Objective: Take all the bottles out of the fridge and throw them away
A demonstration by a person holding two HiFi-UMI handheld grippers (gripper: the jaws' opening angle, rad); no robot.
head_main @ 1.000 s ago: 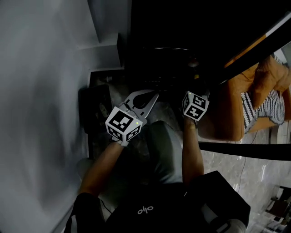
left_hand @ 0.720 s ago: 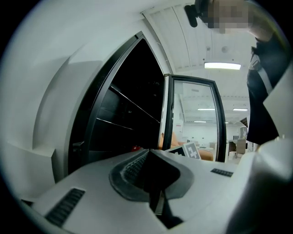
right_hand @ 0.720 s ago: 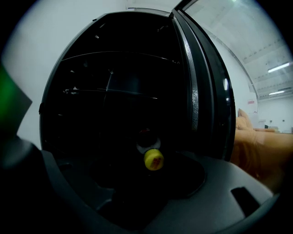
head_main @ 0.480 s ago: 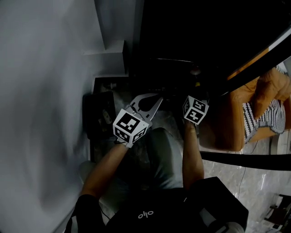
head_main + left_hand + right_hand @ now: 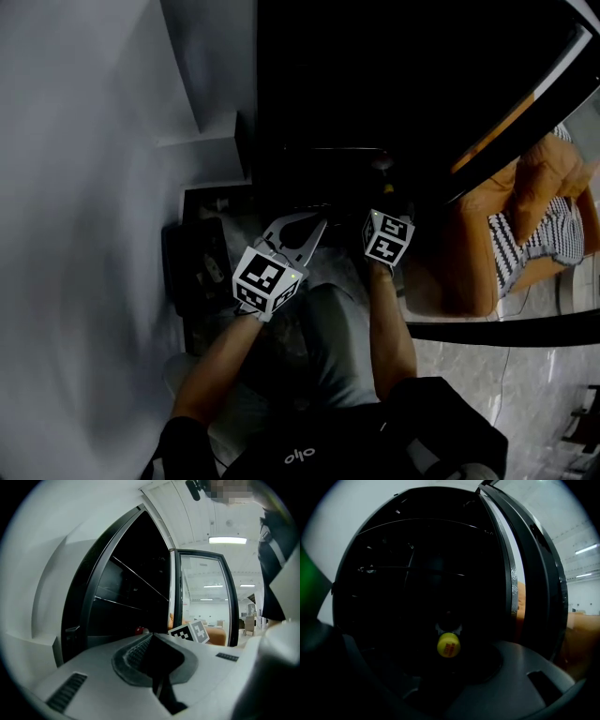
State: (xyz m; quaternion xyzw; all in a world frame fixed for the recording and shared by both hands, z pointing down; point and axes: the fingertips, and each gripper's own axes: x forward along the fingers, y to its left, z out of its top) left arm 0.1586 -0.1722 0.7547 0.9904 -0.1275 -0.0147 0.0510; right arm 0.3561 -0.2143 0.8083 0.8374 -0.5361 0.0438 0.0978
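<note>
A dark bottle with a yellow cap point(image 5: 448, 645) stands low in the unlit fridge point(image 5: 417, 573), its body lost in the dark. My right gripper point(image 5: 450, 677) reaches into the fridge with that bottle between its jaws. The jaws are closing, and I still see a gap on both sides of the cap. In the head view only the right gripper's marker cube point(image 5: 387, 236) shows at the fridge mouth. My left gripper point(image 5: 302, 228) is held outside the fridge to the left, shut and empty. In the left gripper view, a small red thing point(image 5: 139, 630) sits inside the fridge.
The fridge's glass door point(image 5: 525, 573) stands open on the right. Wire shelves point(image 5: 412, 571) cross the dark inside. An orange sofa point(image 5: 487, 234) with a striped cushion lies to the right. A white wall point(image 5: 84, 187) is on the left, with a dark box point(image 5: 197, 272) on the floor.
The right gripper's cube has edged a little left and deeper toward the fridge. The left gripper has hardly moved and stays shut.
</note>
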